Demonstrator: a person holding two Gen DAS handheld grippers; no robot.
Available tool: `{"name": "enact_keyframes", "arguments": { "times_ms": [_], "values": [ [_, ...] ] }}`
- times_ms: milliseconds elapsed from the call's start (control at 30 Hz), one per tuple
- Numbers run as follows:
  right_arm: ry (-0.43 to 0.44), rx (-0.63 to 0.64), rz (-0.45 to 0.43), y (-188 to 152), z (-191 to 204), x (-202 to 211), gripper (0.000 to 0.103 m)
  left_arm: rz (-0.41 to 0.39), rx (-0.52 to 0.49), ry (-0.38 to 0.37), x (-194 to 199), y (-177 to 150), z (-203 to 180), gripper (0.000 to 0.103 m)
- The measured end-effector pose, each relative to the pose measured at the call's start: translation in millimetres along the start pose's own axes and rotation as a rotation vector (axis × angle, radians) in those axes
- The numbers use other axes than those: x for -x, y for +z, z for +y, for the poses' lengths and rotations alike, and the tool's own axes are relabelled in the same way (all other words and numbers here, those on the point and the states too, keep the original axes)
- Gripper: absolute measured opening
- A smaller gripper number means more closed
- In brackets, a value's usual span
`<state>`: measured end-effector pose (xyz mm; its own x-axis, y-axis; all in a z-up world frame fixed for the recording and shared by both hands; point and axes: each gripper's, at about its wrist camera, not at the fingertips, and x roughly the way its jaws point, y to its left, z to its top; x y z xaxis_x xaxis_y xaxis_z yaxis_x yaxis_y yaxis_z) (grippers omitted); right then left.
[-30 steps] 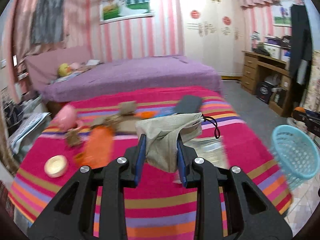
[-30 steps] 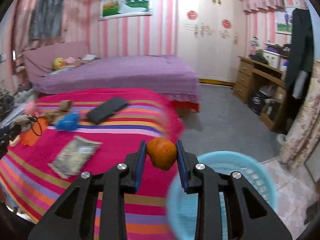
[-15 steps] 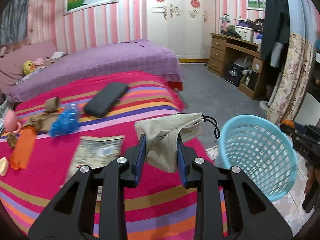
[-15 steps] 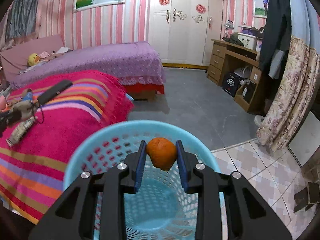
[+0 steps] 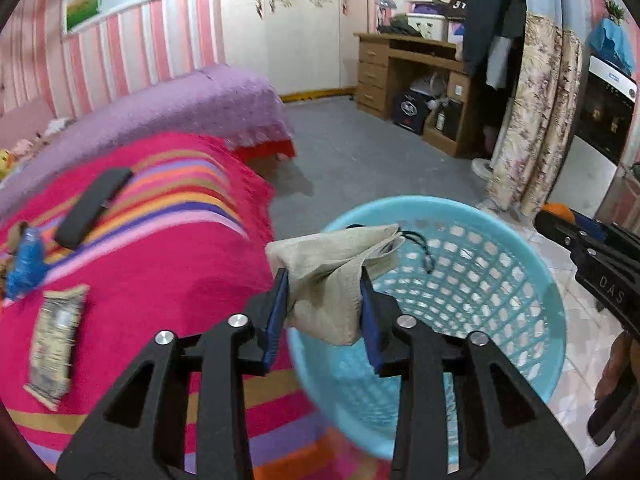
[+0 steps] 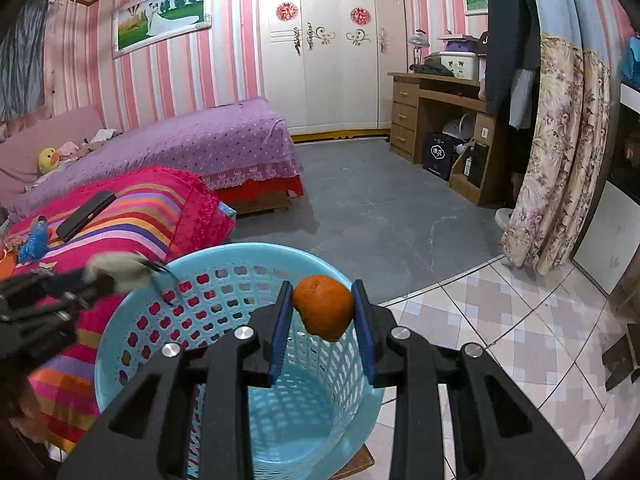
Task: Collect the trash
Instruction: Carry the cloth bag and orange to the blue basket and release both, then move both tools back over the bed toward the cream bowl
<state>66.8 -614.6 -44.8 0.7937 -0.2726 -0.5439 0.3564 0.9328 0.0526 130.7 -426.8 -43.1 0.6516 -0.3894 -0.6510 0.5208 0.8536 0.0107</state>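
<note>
My left gripper (image 5: 324, 312) is shut on a beige cloth pouch (image 5: 336, 272) with a black cord, held over the near rim of a light blue plastic basket (image 5: 500, 240). My right gripper (image 6: 320, 312) is shut on an orange peel (image 6: 323, 306), held over the open basket (image 6: 132, 320). The basket looks empty inside. The left gripper with the pouch (image 6: 116, 266) shows at the left of the right wrist view. The right gripper (image 5: 560, 220) with the peel shows at the right edge of the left wrist view.
A bed with a pink striped blanket (image 5: 160, 264) holds a crinkled wrapper (image 5: 52, 340), a blue wrapper (image 5: 26, 260) and a black case (image 5: 92, 208). Beyond lie a purple bed (image 6: 200, 136), grey floor, a wooden desk (image 6: 436, 120) and a floral curtain (image 6: 560, 160).
My left gripper has swung right from the bed to the basket rim with the pouch. My right gripper stays over the basket, still holding the peel.
</note>
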Motion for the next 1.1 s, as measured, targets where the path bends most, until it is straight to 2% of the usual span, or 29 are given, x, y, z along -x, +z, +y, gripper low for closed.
{"name": "enact_keyframes", "arguments": {
  "times_ms": [67, 167, 233, 333, 433, 667, 733, 767, 833, 900, 967, 1100],
  "values": [
    [-0.001, -0.009, -0.003, -1.1, -3.2, 0.3, 0.03, 0.016, -0.007, -0.019, -8.6, 2.2, -6.4, 0.04],
    [-0.007, -0.002, 0.002, -4.9, -3.2, 1.9, 0.03, 0.021, -0.014, -0.019, -12.4, 4.8, -6.0, 0.073],
    [-0.008, 0.004, 0.011, -6.3, -1.6, 0.5, 0.03, 0.003, 0.002, -0.01, -8.8, 6.4, 1.3, 0.085],
    [-0.01, 0.013, 0.022, -7.8, 2.1, -2.5, 0.03, -0.03, 0.035, 0.013, 1.1, 7.7, 19.2, 0.093],
    [-0.01, 0.018, 0.026, -8.2, 7.6, -5.6, 0.03, -0.06, 0.055, 0.033, 10.2, 8.3, 36.0, 0.097],
    [-0.02, 0.021, 0.026, -6.0, 15.7, -13.5, 0.034, -0.09, 0.051, 0.09, 28.8, 0.5, 58.9, 0.097],
    [-0.051, 0.038, 0.025, -6.2, 21.6, -14.9, 0.057, -0.093, 0.056, 0.099, 32.7, -2.9, 66.3, 0.097],
    [-0.057, 0.045, 0.022, -6.4, 24.6, -14.9, 0.073, -0.089, 0.059, 0.101, 33.3, -4.4, 70.3, 0.097],
    [-0.076, 0.049, 0.019, -5.4, 28.4, -13.4, 0.079, -0.082, 0.068, 0.104, 35.8, -8.1, 78.1, 0.097],
    [-0.098, 0.042, 0.009, -2.6, 31.8, -8.3, 0.091, -0.081, 0.081, 0.113, 39.6, -10.5, 87.8, 0.097],
    [-0.093, 0.016, -0.011, 2.3, 36.1, 2.5, 0.095, -0.084, 0.092, 0.119, 45.2, -12.0, 97.4, 0.097],
    [-0.062, -0.031, -0.067, 10.8, 52.5, 24.8, 0.098, -0.1, 0.105, 0.14, 64.4, -15.8, 120.2, 0.097]
  ]
}}
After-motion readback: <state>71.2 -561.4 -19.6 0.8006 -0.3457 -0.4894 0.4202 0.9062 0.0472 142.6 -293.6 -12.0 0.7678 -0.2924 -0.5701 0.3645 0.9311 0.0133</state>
